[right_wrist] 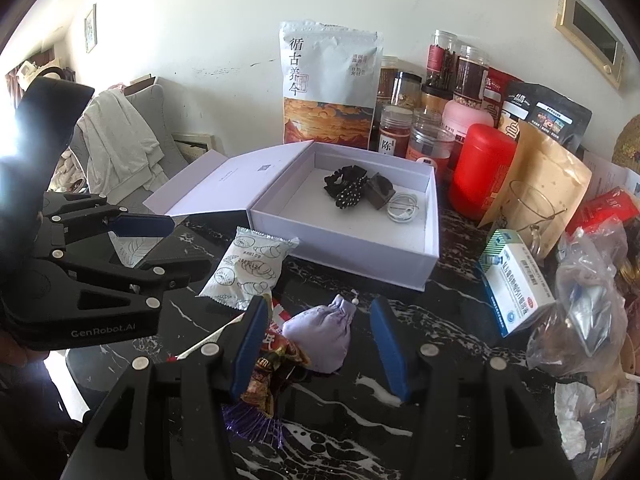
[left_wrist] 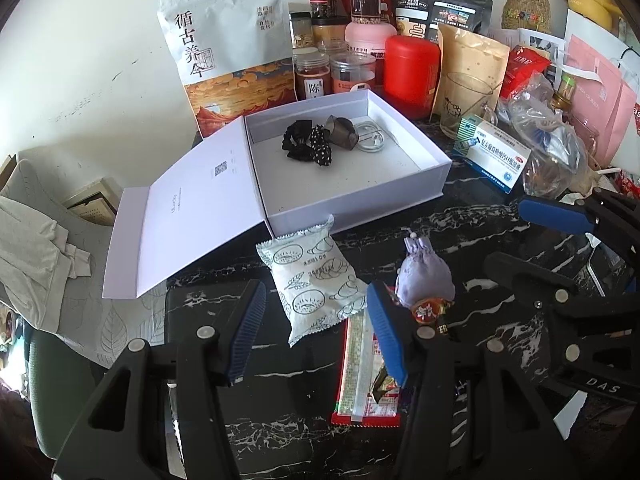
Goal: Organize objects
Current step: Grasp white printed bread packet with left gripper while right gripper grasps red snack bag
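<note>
An open white box sits on the black marble table and holds a black scrunchie, a dark hair clip and a coiled white cable. In front of it lie a white snack packet, a lilac pouch, wrapped candy and a red flat packet. My left gripper is open with the snack packet between its fingers. My right gripper is open around the lilac pouch.
Jars, a red canister, a large white bag and pouches crowd the back. A medicine box, a glass mug and plastic bags stand at the right. A chair with clothes is at the left.
</note>
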Motion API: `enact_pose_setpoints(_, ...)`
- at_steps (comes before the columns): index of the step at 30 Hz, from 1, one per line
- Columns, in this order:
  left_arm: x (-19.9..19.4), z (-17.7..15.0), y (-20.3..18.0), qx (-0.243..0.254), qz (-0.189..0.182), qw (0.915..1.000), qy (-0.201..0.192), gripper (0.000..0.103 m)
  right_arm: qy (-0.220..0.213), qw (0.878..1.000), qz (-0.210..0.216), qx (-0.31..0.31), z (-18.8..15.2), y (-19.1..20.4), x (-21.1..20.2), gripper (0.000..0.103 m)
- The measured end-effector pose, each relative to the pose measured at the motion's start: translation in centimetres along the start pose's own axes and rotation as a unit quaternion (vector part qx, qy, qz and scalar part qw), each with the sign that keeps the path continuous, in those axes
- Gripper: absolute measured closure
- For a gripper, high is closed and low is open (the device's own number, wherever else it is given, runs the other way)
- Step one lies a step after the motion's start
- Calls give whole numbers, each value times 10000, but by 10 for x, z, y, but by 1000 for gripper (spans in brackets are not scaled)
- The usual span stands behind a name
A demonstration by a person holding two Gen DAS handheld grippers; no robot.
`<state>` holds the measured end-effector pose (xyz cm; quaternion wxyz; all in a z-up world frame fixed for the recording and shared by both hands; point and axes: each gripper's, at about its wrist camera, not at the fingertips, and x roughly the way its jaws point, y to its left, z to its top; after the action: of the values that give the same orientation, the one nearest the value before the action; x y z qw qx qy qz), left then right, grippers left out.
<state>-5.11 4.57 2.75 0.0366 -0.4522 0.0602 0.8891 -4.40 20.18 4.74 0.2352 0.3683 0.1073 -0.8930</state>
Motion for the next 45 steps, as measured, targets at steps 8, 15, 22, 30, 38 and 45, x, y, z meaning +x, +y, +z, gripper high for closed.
enact_pose_setpoints(8,14,-28,0,-36,-16,9998,189,52,191,9997,161,-3,-24,11,9,49)
enact_pose_setpoints(15,25,-48,4,-99,-49,9993,344,52,416,9983,396,134,-39,19,23,49)
enact_pose_setpoints(22,38,-62,9,-87,-112,9987,494,52,557,9960,578,388,-43,23,42,46)
enact_pose_setpoints(30,52,-67,24,-288,-75,9977,608,52,741,9924,719,671,-43,23,65,46)
enact_pose_setpoints(38,61,-59,27,-335,-66,9981,505,52,620,9926,894,531,-44,21,64,63)
enact_pose_setpoints(45,66,-44,22,-318,-102,9987,389,46,531,9942,792,505,-46,9,53,66)
